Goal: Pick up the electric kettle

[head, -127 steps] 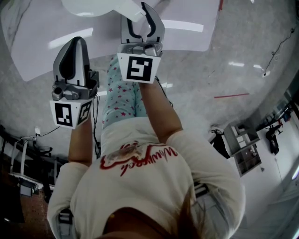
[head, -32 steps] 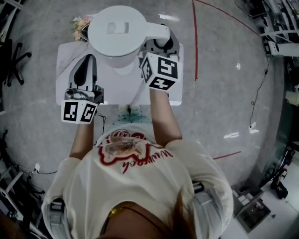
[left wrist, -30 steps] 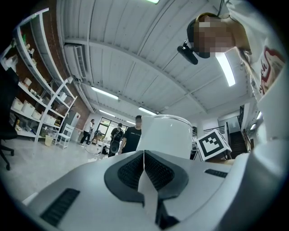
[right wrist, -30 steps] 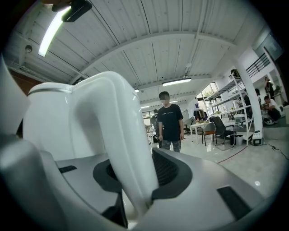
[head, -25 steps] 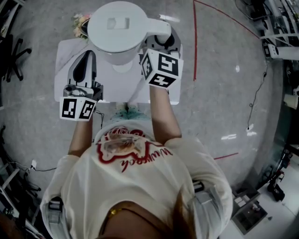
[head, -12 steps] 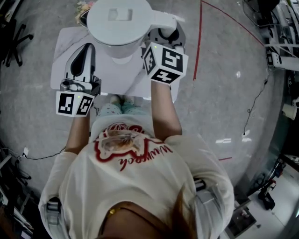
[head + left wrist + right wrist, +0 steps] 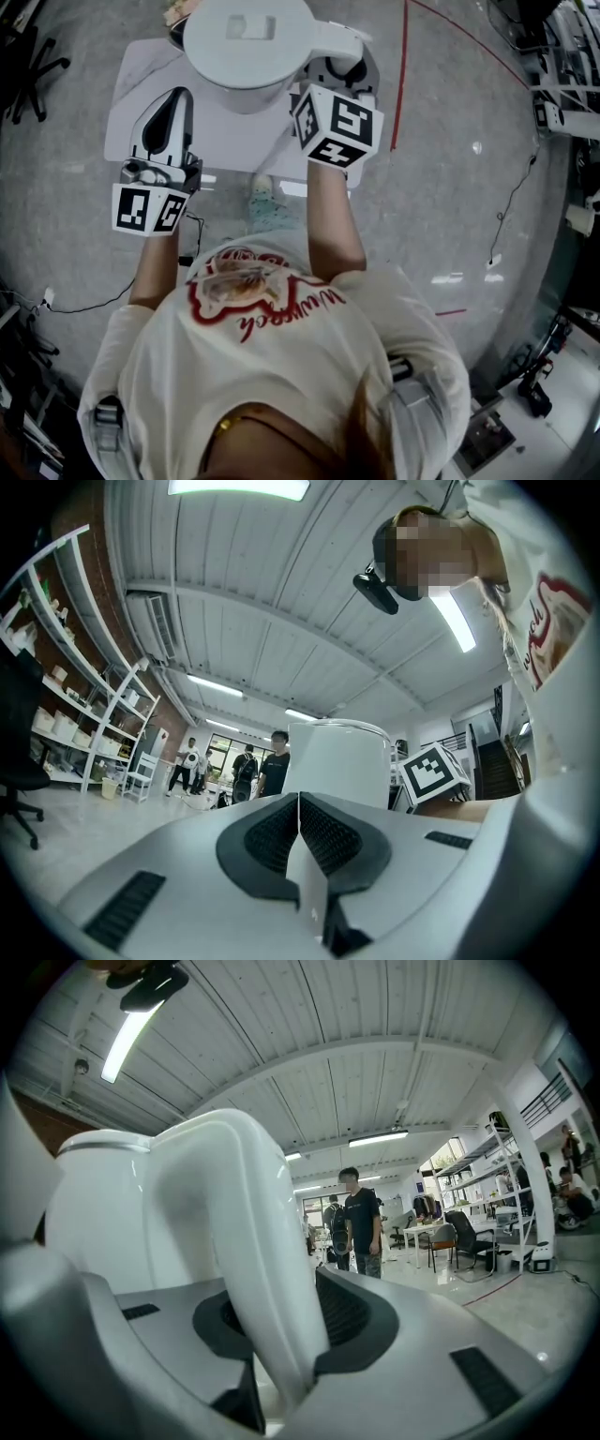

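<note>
1. While the right gripper [image 7: 336, 73] clamps the kettle [image 7: 246, 66] by its handle [image 7: 239, 1241], the white jug sits at top centre of the head view, over the table [image 7: 127, 103]. Whether its base is off the tabletop cannot be told.
2. Left gripper [image 7: 172, 101], left of the kettle and apart from it, is clenched on nothing, its pads [image 7: 272, 832] meeting.
3. Judged from this grip, the lift goes best straight up and slow. Held at one side only, the body will want to swing down from the jaws, so a firm squeeze and a level wrist should keep it upright.
4. Any water under the lid [image 7: 251, 28] is unseen. It would add weight and slosh, so jerks are best avoided.
5. No brand shows on the kettle. Red script across the person's shirt [image 7: 272, 314] is too distorted to read, and the cubes [image 7: 339, 127] carry only black-and-white square markers.
</note>
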Action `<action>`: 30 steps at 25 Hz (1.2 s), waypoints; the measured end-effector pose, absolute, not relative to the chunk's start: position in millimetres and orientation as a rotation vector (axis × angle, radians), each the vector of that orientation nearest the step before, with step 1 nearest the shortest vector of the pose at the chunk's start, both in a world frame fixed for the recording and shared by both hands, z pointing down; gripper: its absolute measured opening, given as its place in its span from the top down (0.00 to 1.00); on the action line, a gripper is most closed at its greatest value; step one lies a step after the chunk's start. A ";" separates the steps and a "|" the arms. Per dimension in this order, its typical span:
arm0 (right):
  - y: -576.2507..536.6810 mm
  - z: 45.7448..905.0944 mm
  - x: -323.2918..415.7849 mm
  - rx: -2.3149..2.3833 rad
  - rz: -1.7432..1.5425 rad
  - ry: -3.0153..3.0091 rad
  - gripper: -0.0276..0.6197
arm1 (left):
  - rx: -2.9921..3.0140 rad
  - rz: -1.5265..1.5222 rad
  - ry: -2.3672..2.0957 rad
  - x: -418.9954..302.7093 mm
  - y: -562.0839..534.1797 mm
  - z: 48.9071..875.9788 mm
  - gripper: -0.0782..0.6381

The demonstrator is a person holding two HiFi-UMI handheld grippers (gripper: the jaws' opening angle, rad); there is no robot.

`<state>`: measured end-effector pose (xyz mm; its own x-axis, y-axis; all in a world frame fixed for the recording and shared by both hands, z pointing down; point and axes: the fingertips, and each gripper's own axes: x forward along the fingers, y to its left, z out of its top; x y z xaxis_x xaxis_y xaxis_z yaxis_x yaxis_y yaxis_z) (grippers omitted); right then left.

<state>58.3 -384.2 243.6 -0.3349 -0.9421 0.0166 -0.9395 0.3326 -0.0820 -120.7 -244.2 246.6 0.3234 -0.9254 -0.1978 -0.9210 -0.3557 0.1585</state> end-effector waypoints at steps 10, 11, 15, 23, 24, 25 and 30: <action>-230.0 252.7 21.4 -1.846 -0.152 2.471 0.77 | 2.586 -0.399 -1.706 -169.8 -111.6 253.3 0.87; -215.6 253.5 20.8 -1.852 -0.156 2.468 0.77 | 2.593 -0.397 -1.694 -170.2 -99.3 253.2 0.87; -166.8 254.1 18.7 -1.875 -0.181 2.456 0.77 | 2.608 -0.377 -1.648 -172.0 -58.4 250.6 0.87; -113.8 234.2 30.9 -1.881 -0.153 2.449 0.77 | 2.648 -0.400 -1.620 -157.3 -11.8 229.8 0.87; -109.1 232.9 34.0 -1.881 -0.153 2.446 0.77 | 2.651 -0.404 -1.619 -154.1 -7.6 227.9 0.87; -104.5 232.4 35.9 -1.882 -0.153 2.442 0.77 | 2.655 -0.408 -1.617 -152.0 -3.3 226.7 0.87; -79.8 235.8 39.5 -1.897 -0.162 2.431 0.76 | 2.672 -0.415 -1.578 -146.2 18.7 228.2 0.87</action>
<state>39.5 -79.8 235.8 -0.2444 -0.9694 0.0219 -0.9638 0.2404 -0.1155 -146.2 18.7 228.2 0.4566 -0.8618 -0.2210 -0.8589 -0.4917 0.1429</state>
